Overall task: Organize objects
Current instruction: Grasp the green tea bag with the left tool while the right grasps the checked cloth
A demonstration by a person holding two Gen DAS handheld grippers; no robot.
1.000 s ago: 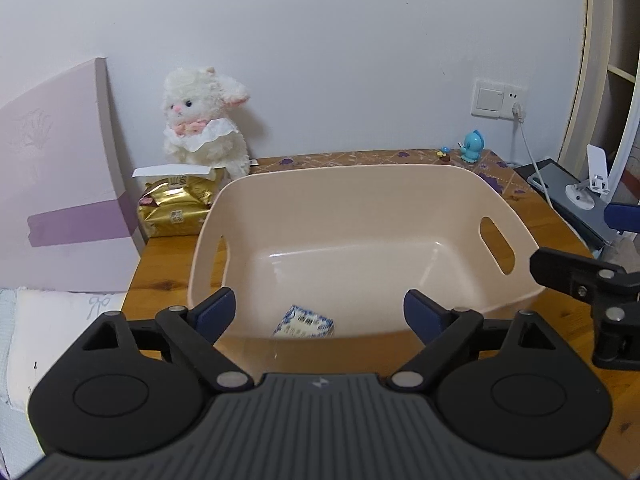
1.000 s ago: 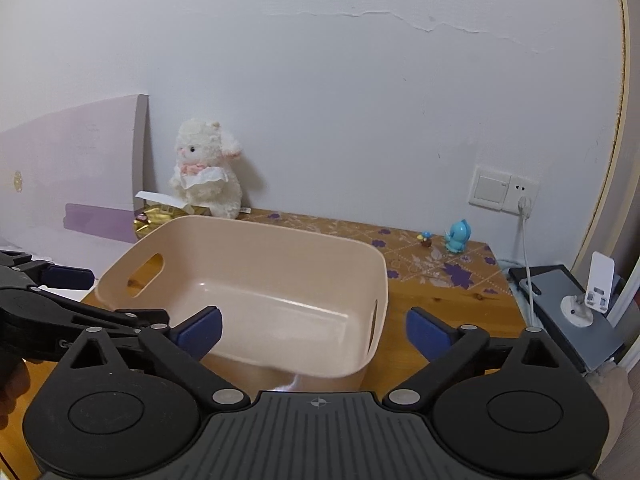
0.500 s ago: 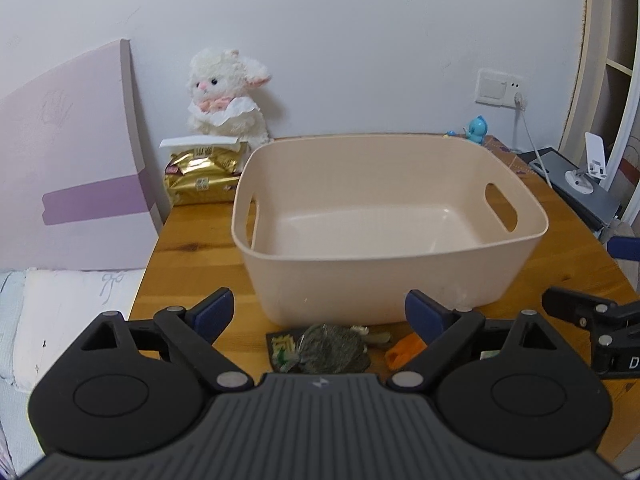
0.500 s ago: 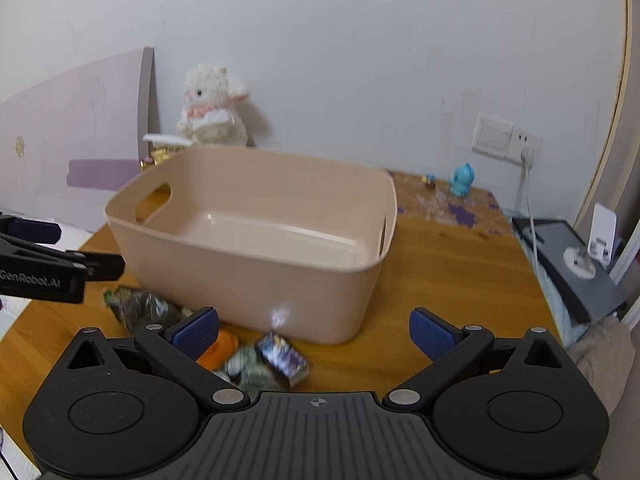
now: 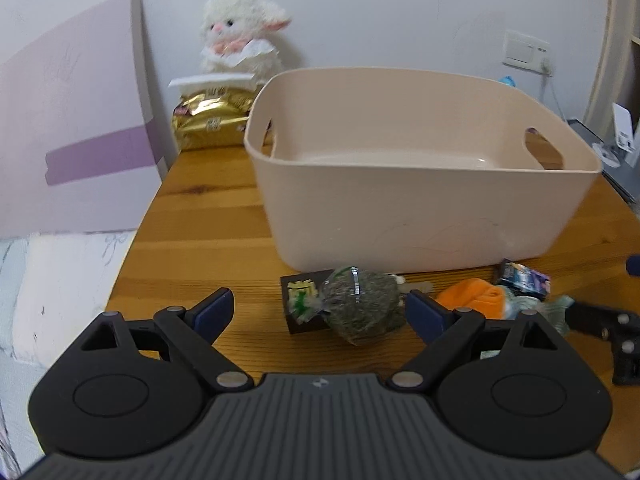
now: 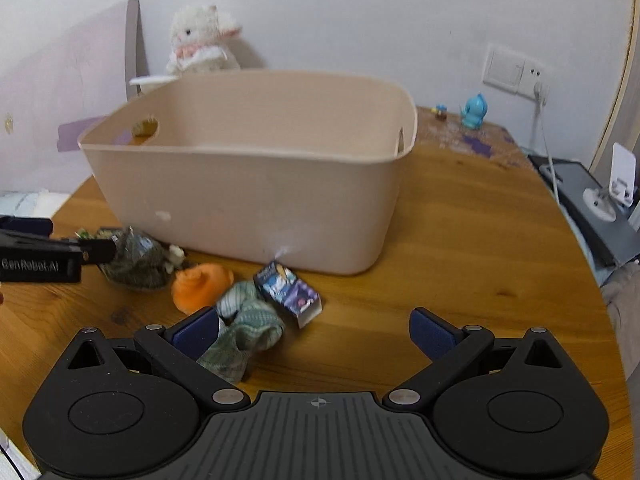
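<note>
A beige plastic basket (image 5: 420, 208) (image 6: 248, 200) stands on the wooden table, and its low front wall hides most of its floor. A row of small things lies in front of it: a dark printed box (image 5: 302, 304), a round grey-green packet (image 5: 362, 304) (image 6: 136, 260), an orange piece (image 5: 472, 298) (image 6: 200, 284), a green-white cloth (image 6: 244, 320) and a small blue box (image 5: 522, 280) (image 6: 288, 288). My left gripper (image 5: 318, 310) is open just short of the packet. My right gripper (image 6: 314, 328) is open, with its left finger beside the cloth.
A white plush lamb (image 5: 240, 36) and a gold packet (image 5: 208, 120) sit behind the basket. A pink-purple board (image 5: 72, 140) leans at the left, above white bedding. A blue figurine (image 6: 474, 110), a wall socket (image 6: 514, 70) and a grey device (image 6: 592, 200) are at the right.
Both grippers have sunk from above the basket's rim to low in front of it. The small things before the basket have come into view, and the packet inside it is now hidden.
</note>
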